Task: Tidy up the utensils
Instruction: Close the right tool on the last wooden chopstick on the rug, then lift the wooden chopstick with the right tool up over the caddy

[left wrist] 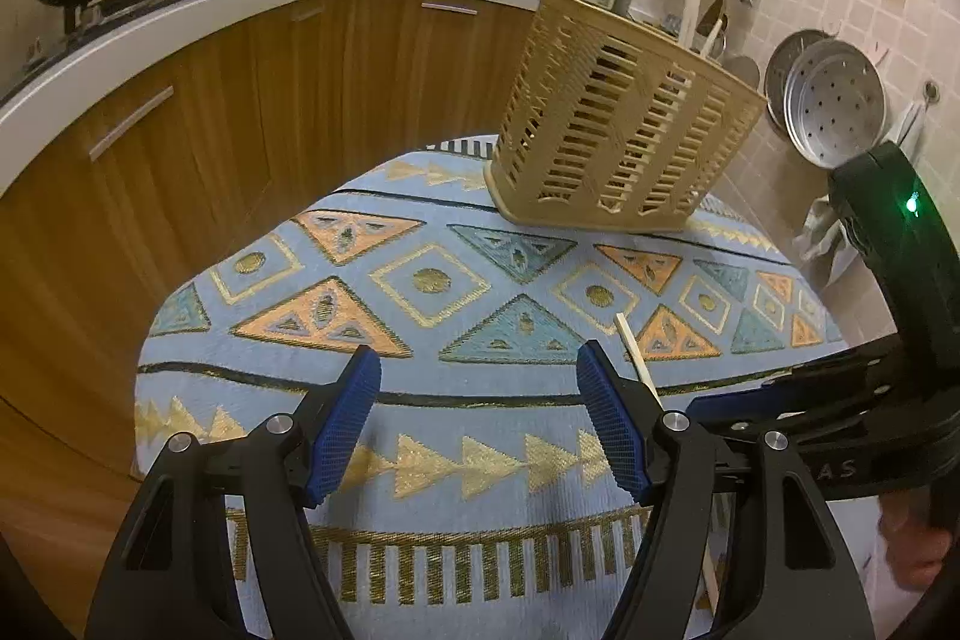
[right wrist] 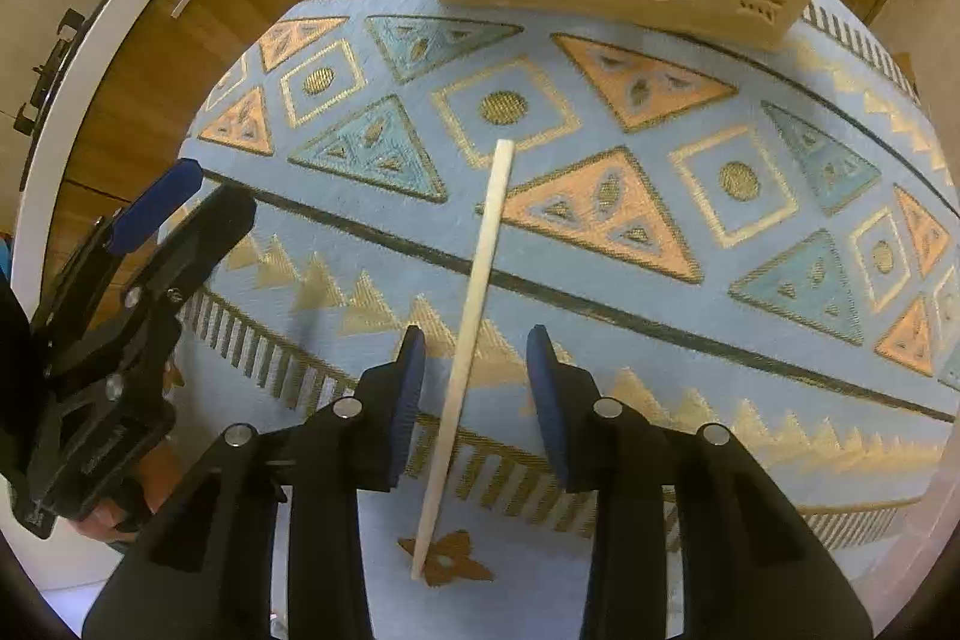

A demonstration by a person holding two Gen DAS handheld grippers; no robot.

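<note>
Wooden chopstick [right wrist: 474, 316] lay on the patterned cloth [right wrist: 600, 250] between our right gripper [right wrist: 477, 379] fingers, spread and apparently not touching it; our left gripper [left wrist: 480, 418] gaped wide.

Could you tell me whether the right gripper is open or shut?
Open: the right gripper straddles the chopstick with gaps on both sides.

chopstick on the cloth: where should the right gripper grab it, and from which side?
Take the chopstick at its near-middle, where it already passes between the open right gripper fingers. Come straight down from above, pads closing across its width: it lies flat on the tablecloth, thin and round, so an end grip would probably slip.
</note>
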